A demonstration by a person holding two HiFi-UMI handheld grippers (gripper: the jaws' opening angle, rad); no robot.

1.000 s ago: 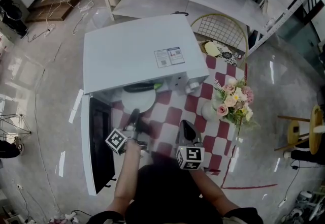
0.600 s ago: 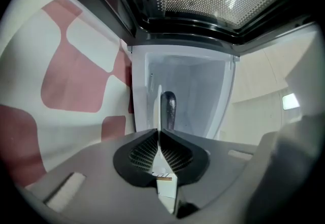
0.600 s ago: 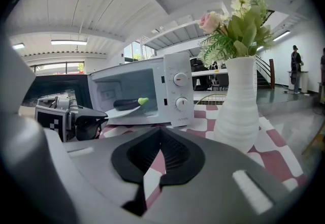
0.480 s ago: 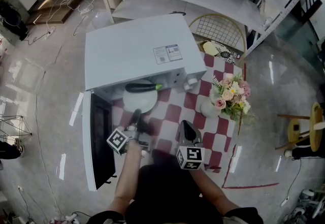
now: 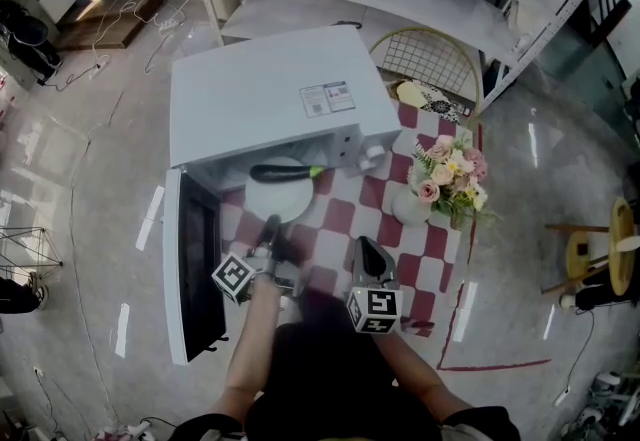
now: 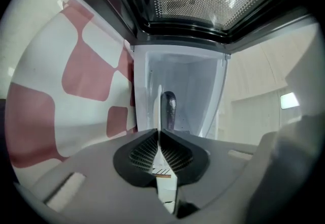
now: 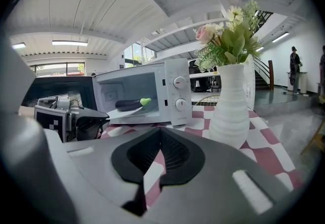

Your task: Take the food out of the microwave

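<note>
The microwave (image 5: 270, 99) is sitting at the table's (image 5: 440, 259) far left corner, with its door (image 5: 195, 269) hanging open. The plate (image 5: 278, 197) with the eggplant (image 5: 280, 171) is poking halfway out, so the job is looking about half done. The plate is not all the way out yet. The left gripper (image 5: 268, 225) is pinching the plate's near rim, jaws squeezed tight. The right gripper (image 5: 365, 247) is waiting near the table's front edge, jaws together, holding nothing. Only the left gripper view is showing the rim caught in the jaws. Only the right gripper view is showing the plate from the side.
</note>
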